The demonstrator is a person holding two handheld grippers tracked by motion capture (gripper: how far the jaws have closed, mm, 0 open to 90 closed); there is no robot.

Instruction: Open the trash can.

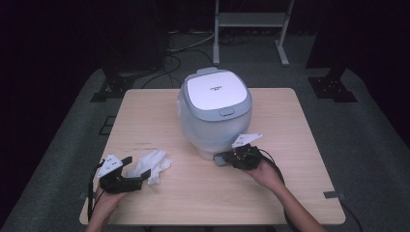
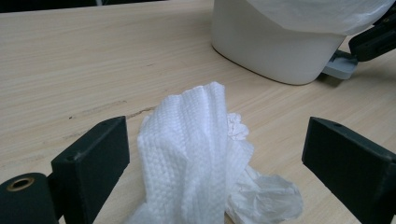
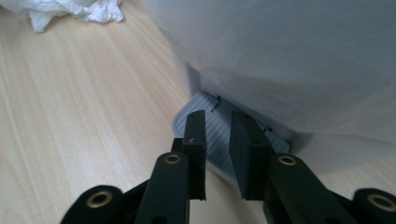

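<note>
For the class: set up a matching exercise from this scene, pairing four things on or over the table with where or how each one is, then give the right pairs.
Things
1. pedal bin
2. white cloth
3. left gripper
4. right gripper

States
A. jaws nearly closed, over the grey foot pedal
B. stands upright mid-table, lid shut
C. jaws spread wide either side of the cloth
D. lies crumpled on the wood

Pairs: 1-B, 2-D, 3-C, 4-A
</note>
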